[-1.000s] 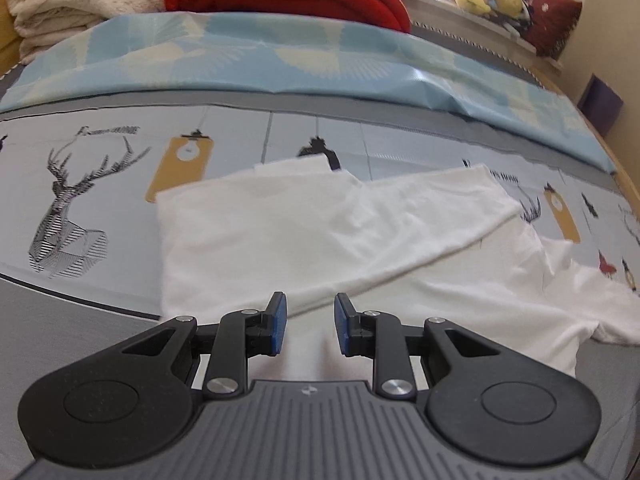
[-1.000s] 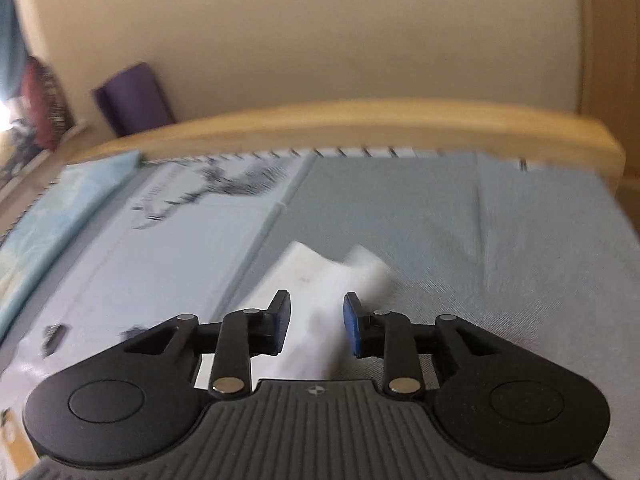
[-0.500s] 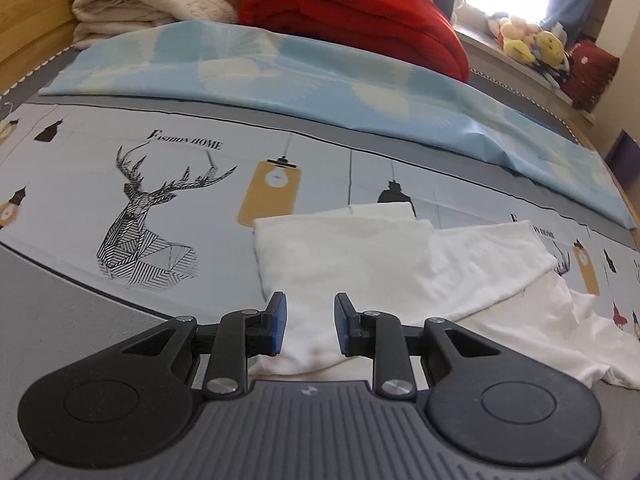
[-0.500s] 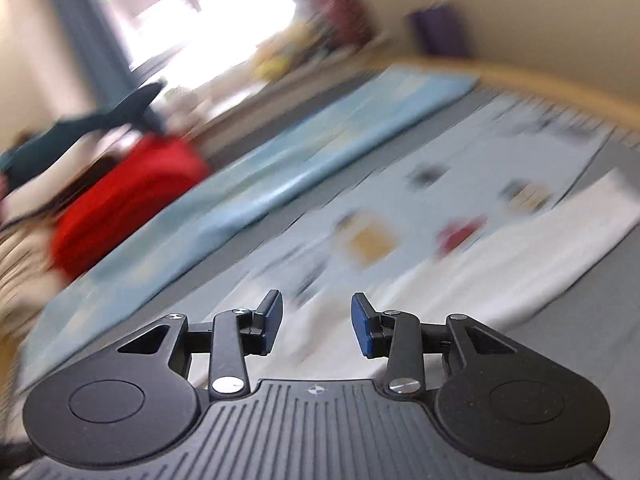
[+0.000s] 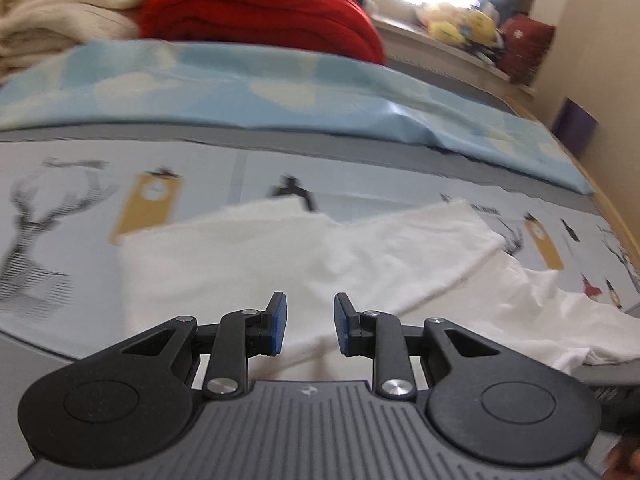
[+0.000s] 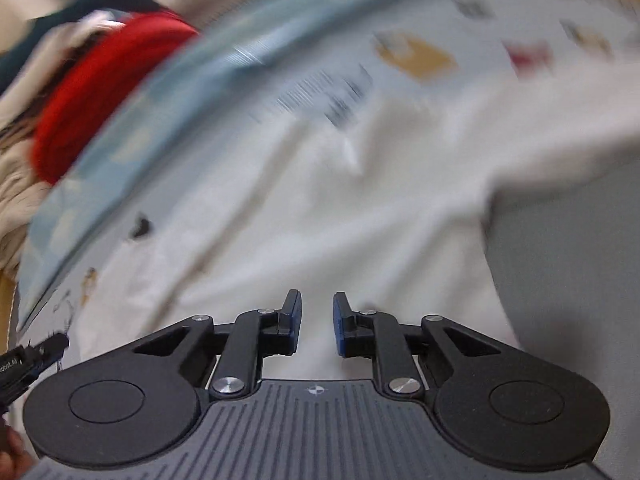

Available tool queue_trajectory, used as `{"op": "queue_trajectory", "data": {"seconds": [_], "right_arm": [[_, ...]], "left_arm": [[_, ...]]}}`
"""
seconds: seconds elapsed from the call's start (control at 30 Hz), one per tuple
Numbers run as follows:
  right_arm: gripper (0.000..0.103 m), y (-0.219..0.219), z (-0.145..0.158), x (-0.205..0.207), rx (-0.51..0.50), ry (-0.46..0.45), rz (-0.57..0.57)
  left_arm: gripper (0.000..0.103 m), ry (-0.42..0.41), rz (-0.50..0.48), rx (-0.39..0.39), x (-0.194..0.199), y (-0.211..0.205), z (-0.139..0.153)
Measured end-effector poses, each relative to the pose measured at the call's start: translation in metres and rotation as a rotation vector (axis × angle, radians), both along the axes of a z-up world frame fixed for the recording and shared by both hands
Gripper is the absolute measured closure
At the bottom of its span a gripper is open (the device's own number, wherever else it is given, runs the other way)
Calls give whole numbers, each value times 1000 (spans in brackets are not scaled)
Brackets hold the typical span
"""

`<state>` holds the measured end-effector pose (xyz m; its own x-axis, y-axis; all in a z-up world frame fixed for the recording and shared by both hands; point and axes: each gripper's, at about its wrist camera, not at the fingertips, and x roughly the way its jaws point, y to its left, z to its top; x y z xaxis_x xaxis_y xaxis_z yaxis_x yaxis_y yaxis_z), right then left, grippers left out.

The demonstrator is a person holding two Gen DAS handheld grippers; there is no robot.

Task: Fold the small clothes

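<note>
- The bed point(image 5: 360, 184), spread with a pale grey printed sheet of deer and lantern pictures, carries everything; a light blue patterned cover point(image 5: 248, 92) lies across its far side, with a folded red blanket point(image 5: 256, 12) and cream knitted blankets point(image 5: 60, 8) stacked behind.
- The white cotton garment point(image 5: 280, 256) lies flat in the middle of the bed, one part already turned over on a slant, its right end point(image 5: 560, 320) rumpled and trailing toward the grey edge.
- From where I stand, the fold looks partly made: I judge this a pause between folds, both tools poised above the cloth and gripping none of it.
- The left tool point(image 5: 306, 324) hovers over the near hem, jaws parted moderately with nothing between them.
- The right tool point(image 6: 317, 322) hangs over the white cloth point(image 6: 360, 208) too, jaws narrowly apart and empty; its view is badly smeared.
- Next, I reckon, each tool must drop to an edge, pinch a single layer cleanly, and first smooth the crumpled right end or the fold will lie crooked.
</note>
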<state>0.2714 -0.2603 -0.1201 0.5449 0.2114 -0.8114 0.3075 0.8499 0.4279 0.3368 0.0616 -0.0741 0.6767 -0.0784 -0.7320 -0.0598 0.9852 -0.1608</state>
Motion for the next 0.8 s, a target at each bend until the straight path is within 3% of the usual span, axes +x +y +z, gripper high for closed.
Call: {"op": "queue_trajectory", "data": {"seconds": [0.07, 0.1, 0.17, 0.27, 0.33, 0.37, 0.4, 0.57, 0.63, 0.7, 0.77, 0.8], "right_arm": [[86, -3, -18, -1, 12, 95, -21], [87, -6, -28, -1, 13, 131, -30], [87, -11, -30, -4, 37, 122, -27], [87, -8, -27, -4, 20, 133, 10], [87, -9, -29, -2, 28, 140, 20], [87, -9, -29, 0, 28, 144, 27], [87, -9, -29, 0, 28, 146, 33], [87, -6, -32, 18, 4, 156, 53], [87, -2, -31, 19, -17, 157, 55], [87, 4, -29, 18, -43, 157, 59], [87, 8, -29, 18, -63, 155, 62], [87, 9, -28, 18, -71, 154, 62]], "left_arm": [[72, 13, -36, -10, 9, -17, -13], [62, 20, -47, 0, 12, -24, -19], [49, 37, -54, 30, 19, -36, -33], [47, 83, -54, 68, 30, -46, -54], [56, 124, -39, 138, 34, -49, -67], [76, 117, -22, 182, 33, -50, -68], [90, 117, -13, 198, 33, -48, -67], [97, 44, 89, 113, 25, -4, -26], [97, 30, 183, 91, 17, 28, -10], [96, 60, 366, 116, 4, 75, -1], [96, 134, 717, 148, -23, 142, -1], [95, 181, 898, 107, -42, 177, -4]]}}
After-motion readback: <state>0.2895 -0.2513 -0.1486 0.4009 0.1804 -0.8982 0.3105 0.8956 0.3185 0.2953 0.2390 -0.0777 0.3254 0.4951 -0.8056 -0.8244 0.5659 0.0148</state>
